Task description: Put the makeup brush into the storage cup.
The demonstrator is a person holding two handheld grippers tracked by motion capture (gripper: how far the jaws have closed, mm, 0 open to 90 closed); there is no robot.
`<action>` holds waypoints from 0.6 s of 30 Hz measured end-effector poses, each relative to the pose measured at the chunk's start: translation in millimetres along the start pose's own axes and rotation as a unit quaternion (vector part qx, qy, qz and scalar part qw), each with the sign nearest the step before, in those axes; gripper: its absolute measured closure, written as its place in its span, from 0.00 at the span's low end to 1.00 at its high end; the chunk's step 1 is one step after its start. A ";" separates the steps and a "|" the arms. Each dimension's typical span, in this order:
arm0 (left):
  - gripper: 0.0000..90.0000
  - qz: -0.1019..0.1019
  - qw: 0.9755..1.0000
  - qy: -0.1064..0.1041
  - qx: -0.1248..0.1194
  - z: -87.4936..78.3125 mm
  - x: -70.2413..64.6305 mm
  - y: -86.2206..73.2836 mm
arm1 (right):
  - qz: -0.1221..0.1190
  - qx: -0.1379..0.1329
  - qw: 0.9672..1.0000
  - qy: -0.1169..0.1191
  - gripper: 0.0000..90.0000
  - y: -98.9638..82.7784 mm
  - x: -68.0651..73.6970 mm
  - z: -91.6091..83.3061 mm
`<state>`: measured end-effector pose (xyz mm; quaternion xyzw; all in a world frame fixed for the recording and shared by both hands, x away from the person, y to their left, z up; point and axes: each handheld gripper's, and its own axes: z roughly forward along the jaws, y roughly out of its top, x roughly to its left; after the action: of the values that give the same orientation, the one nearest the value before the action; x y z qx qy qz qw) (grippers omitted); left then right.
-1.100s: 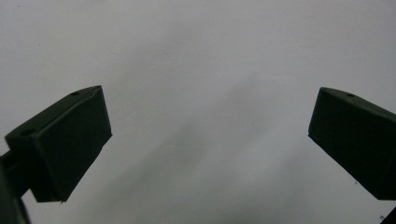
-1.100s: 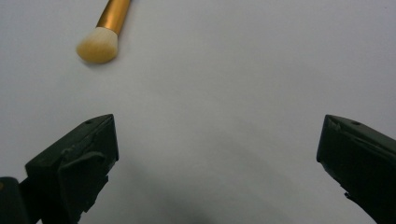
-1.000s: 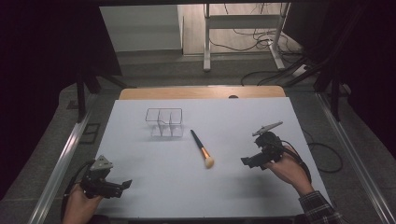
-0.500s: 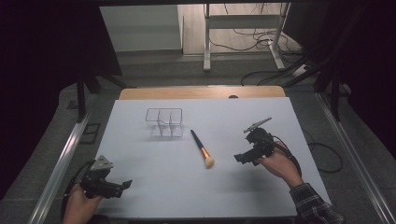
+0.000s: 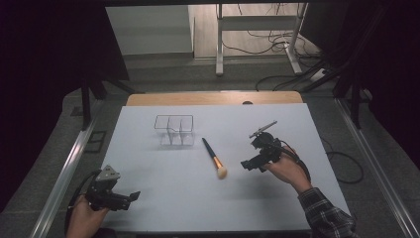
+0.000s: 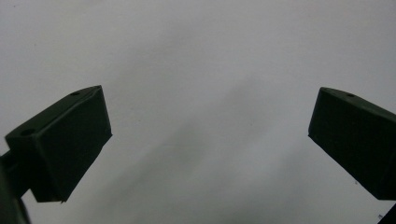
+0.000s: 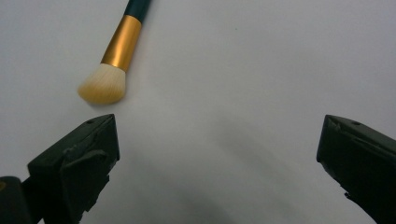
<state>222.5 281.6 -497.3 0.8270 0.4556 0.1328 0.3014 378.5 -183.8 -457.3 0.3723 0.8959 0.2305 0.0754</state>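
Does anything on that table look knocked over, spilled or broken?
Nothing stands out. The clear three-compartment plastic organiser stands upright and looks empty. The makeup brush with dark handle, gold ferrule and cream bristles lies flat on the white table, apart from it. The right gripper is open beside the bristles; the left gripper is open too.

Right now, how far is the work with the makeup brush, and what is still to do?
Nothing looks done: the makeup brush lies flat on the table, apart from the clear organizer, whose compartments look empty. In hand: the right gripper sits beside the bristle end with jaws wide open, not touching. The left gripper waits open at the near edge. Left: probably gripping the brush, lifting it and placing it in the organizer.
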 end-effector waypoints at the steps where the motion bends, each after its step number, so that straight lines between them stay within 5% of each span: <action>1: 0.00 0.000 1.000 0.000 0.000 0.0 0.0 0.0 | 0.001 0.001 1.000 0.001 0.00 1.2 0.4 0.7; 18: 0.00 -0.001 1.000 -0.002 -0.004 -0.3 0.6 0.2 | -0.014 0.009 1.000 0.005 0.00 26.0 12.1 16.9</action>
<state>222.9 282.2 -497.0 0.8255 0.4558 0.1327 0.3052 391.6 -153.3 -459.5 0.3594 0.9033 0.2234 0.0706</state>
